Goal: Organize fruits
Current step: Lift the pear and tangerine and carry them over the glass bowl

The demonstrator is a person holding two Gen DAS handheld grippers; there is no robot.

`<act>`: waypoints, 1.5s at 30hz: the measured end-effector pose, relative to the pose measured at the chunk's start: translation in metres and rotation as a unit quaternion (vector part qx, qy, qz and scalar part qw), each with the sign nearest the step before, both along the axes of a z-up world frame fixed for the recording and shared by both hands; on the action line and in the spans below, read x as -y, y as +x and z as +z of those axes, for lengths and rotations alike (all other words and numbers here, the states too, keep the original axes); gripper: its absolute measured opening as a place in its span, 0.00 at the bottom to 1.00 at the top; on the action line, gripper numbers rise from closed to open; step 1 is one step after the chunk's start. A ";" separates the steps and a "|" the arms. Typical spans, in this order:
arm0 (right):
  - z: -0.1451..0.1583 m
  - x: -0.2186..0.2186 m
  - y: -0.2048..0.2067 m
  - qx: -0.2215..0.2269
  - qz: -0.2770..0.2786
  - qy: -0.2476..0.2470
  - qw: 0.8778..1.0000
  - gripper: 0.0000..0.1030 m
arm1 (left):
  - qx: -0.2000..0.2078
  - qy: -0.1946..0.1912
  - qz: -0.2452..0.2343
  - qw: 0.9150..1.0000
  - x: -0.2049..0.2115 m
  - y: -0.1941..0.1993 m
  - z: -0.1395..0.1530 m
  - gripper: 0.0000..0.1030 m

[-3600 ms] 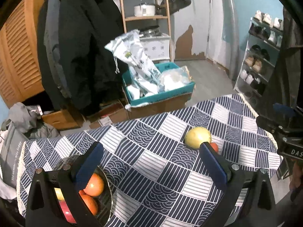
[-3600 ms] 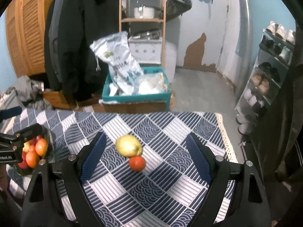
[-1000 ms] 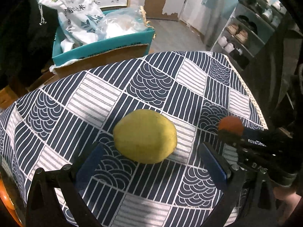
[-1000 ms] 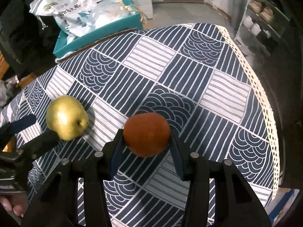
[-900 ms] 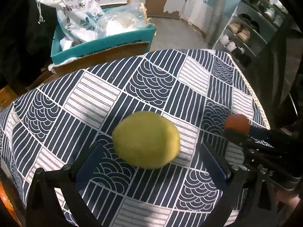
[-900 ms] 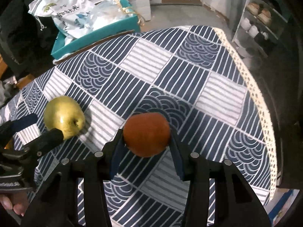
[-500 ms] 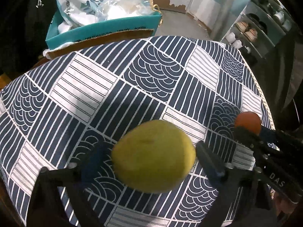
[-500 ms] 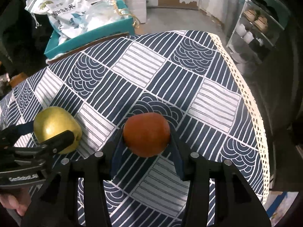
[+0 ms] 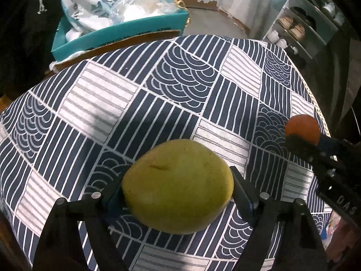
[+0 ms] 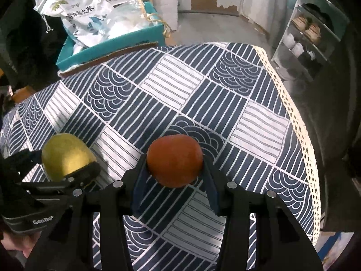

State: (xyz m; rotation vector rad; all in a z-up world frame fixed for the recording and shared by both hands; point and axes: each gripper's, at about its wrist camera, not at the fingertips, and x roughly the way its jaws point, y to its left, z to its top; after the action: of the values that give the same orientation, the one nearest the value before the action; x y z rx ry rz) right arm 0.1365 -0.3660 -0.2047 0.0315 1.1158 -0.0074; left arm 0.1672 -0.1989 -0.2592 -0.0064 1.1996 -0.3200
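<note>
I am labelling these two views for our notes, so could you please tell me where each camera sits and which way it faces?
Left wrist: on the left gripper, looking steeply down along its fingers at the yellow-green fruit between them; the right gripper shows at the right edge.
Right wrist: on the right gripper, looking steeply down at the orange-red fruit it clamps; the left gripper and part of a hand show at lower left.
Shared: both fruits, the patterned tablecloth, the teal box and the shoe rack.

Tabletop (image 10: 261, 126) under navy-and-white patterned cloth. Beyond it, ahead of claws: teal box (image 10: 117, 43) holding white bags (image 10: 83, 20). Shoe rack (image 10: 315, 36) far right.
</note>
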 end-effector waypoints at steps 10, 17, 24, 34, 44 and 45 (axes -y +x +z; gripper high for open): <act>0.027 -0.012 -0.006 0.030 0.021 -0.005 0.999 0.45 | 0.042 0.014 0.020 0.999 -0.026 -0.013 0.028 0.81; 0.055 -0.024 -0.016 0.056 0.039 -0.008 0.998 0.45 | 0.071 0.012 0.028 0.997 -0.048 -0.024 0.064 0.81; 0.081 -0.038 -0.026 0.080 0.059 -0.008 0.995 0.45 | 0.106 0.012 0.037 0.994 -0.069 -0.040 0.100 0.81; 0.119 -0.054 -0.042 0.119 0.082 0.003 0.989 0.45 | 0.155 0.009 0.042 0.987 -0.098 -0.072 0.152 0.81; 0.146 -0.067 -0.060 0.148 0.102 0.017 0.984 0.45 | 0.188 0.005 0.059 0.980 -0.121 -0.101 0.188 0.81; 0.149 -0.069 -0.061 0.150 0.105 0.019 0.983 0.45 | 0.191 0.003 0.058 0.980 -0.122 -0.104 0.191 0.81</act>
State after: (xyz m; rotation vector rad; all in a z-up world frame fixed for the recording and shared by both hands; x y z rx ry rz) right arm 0.0751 -0.2974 -0.0561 -0.0495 0.8134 0.2011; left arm 0.0631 -0.0764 -0.0686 -0.0091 0.8148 -0.2039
